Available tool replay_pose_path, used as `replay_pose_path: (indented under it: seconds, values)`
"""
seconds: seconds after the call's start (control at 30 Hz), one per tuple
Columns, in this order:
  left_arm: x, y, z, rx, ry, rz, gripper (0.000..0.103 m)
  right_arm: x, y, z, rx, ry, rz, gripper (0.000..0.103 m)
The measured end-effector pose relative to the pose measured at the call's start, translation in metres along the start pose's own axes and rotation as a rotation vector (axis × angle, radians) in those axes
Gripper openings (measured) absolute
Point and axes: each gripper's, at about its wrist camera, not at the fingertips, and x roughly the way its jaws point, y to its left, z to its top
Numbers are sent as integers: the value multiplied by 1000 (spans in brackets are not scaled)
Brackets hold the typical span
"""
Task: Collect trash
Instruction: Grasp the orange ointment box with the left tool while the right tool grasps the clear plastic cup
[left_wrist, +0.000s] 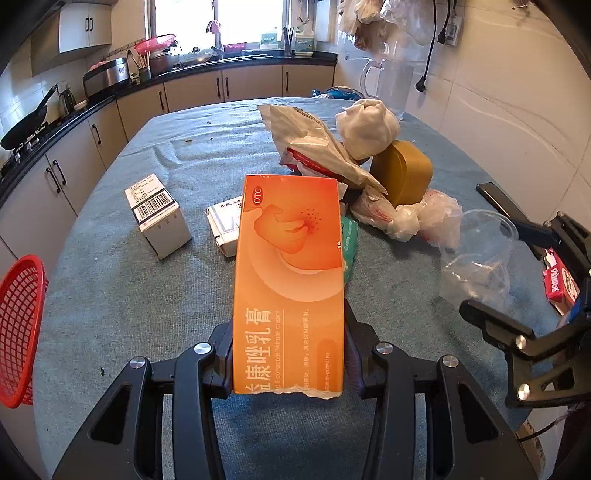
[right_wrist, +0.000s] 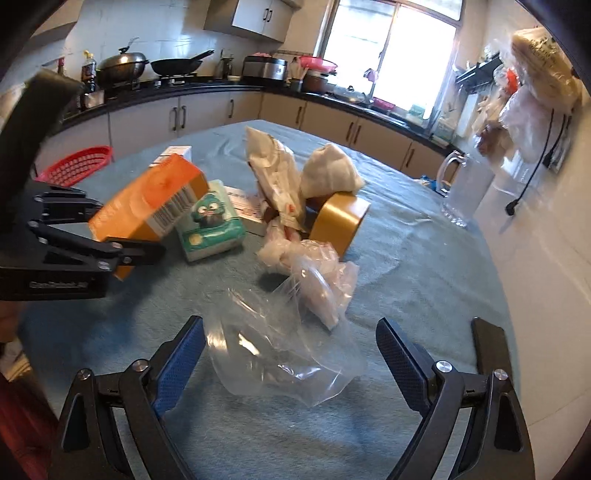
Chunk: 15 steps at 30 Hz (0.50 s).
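Two grippers are over the table's blue cloth (left_wrist: 122, 302) and both are mine. My left gripper (left_wrist: 290, 354) is pinched onto the long sides of an orange cream box (left_wrist: 288, 280), which sticks out ahead of the fingers, clear of the cloth in the right wrist view. My right gripper (right_wrist: 290, 363) is spread wide, its blue pads on either side of a crumpled clear plastic bag (right_wrist: 280, 350) lying on the cloth; neither pad presses on it. Just beyond the bag sit a knotted whitish plastic wad (right_wrist: 314, 266), a gold tin (right_wrist: 340, 221), a white wrapper (right_wrist: 275, 177) and a bundle of white cloth (right_wrist: 330, 171), all heaped together. A green tissue pack (right_wrist: 210, 227) lies beside the heap. A white barcoded box (left_wrist: 159, 218) stands well apart to the left, and a red mesh basket (left_wrist: 20, 332) hangs at the table's left edge
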Motion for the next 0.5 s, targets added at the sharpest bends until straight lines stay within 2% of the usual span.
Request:
replay_pose_path:
  seconds: [0.27,0.5]
  values:
    - [-8,4,0,-1,-21,-5,44,-12,-16,-2,155,-27,79,86]
    - [-22,11,-1,-15,-50,-4,44,-29,-15,4,230,-67,122,85]
